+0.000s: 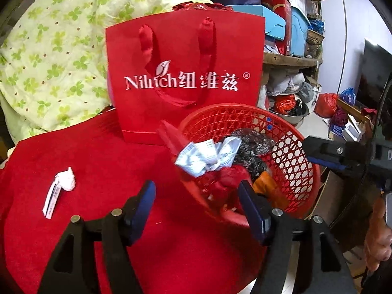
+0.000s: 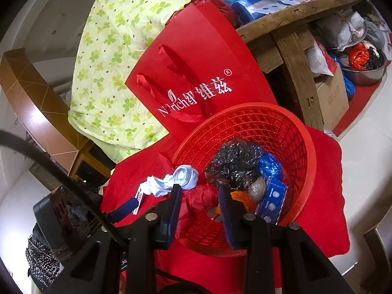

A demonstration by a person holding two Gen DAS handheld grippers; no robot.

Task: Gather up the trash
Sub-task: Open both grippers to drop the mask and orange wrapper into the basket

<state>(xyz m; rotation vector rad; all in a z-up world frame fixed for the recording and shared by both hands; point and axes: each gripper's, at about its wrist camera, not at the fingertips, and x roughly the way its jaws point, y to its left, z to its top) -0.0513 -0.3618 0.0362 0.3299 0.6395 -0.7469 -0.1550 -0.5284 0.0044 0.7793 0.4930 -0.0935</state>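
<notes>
Crowding a red-draped table with trash, bag and basket.
Left to right: a white wrapper [image 1: 60, 188] lies alone on the red cloth [image 1: 103, 161]; the left gripper [image 1: 197, 197] gapes empty; a red paper bag [image 1: 186, 73] stands behind; a crumpled pale-blue wrapper [image 1: 208, 155] perches on the rim of the red basket [image 1: 291, 152]; the right gripper [image 2: 199, 191] stands slightly apart, empty.

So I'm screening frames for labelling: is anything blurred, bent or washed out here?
Left wrist: the pale wrapper and the basket near rim are motion-smeared, the bag lettering a little soft, edges fisheye-bent. Right wrist: sharper, the bag print readable, the shelf curved by the lens, the floor washed pale.
</notes>
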